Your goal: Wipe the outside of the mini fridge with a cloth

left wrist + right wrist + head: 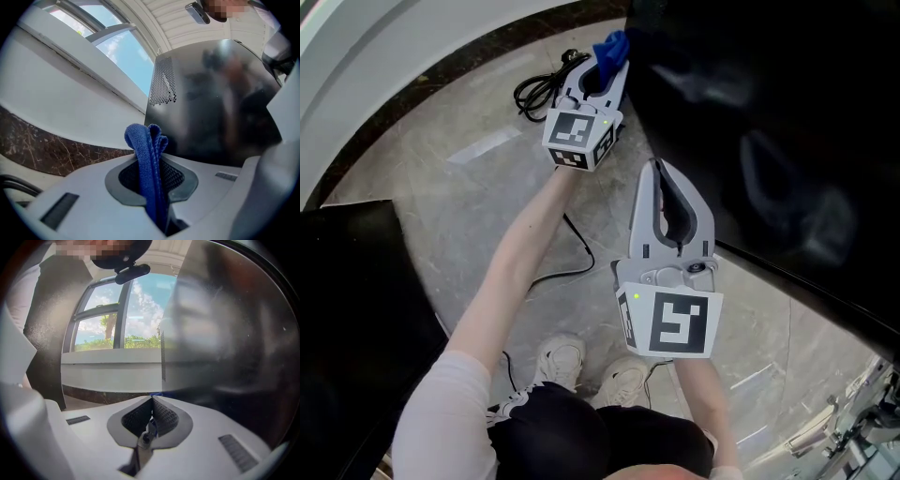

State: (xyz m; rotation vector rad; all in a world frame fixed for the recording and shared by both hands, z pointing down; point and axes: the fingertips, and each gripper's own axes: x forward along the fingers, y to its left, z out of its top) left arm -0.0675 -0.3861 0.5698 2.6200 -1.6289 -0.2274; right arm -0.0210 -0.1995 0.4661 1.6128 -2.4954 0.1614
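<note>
- Marble floor (478, 187) lies bare between the curved white wall and the black mini fridge (787, 141), which stands at your right.
- Your left gripper (609, 67) has its jaws pinching one blue cloth (149, 154). The cloth's long axis runs along the jaws, and its folded end pokes past the tips toward the fridge's perforated panel (163, 89).
- Your right gripper (667, 187) has its jaws pressed together with nothing between them, just beside the fridge's glossy face.
- One black cable (546, 89) is coiled near the left gripper.

Home-like room: marble floor (478, 178), dark skirting (56, 154), large window (136, 310).
</note>
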